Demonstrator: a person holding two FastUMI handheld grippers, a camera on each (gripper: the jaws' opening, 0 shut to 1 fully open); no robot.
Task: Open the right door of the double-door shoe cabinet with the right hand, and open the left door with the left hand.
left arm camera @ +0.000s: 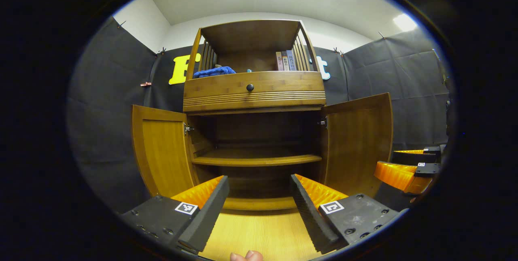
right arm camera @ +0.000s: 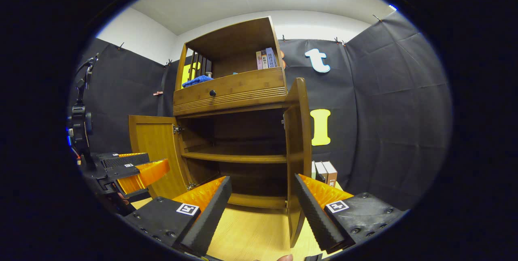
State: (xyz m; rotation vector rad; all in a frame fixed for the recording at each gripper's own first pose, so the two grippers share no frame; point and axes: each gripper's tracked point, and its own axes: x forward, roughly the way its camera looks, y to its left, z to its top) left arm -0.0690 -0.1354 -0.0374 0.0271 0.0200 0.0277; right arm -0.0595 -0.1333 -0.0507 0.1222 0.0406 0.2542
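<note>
Left gripper view, shoe cabinet (left arm camera: pixel 254 95) on wooden tabletop (left arm camera: pixel 259 232), black cloth walls (left arm camera: pixel 404 83)

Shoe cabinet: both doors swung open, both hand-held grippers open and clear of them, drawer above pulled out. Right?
Not quite: the drawer is shut, its front flush, as the left gripper view shows. The rest holds: left door and right door are open, and the left hand-held gripper and right hand-held gripper are open, clear.

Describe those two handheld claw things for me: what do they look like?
Each is a two-finger gripper. The left gripper and right gripper both have long wedge-shaped fingers with ridged inner pads, bolted to dark blocks with visible screws. Each block carries a small square black-and-white marker. A person's fingertip peeks in below.
</note>
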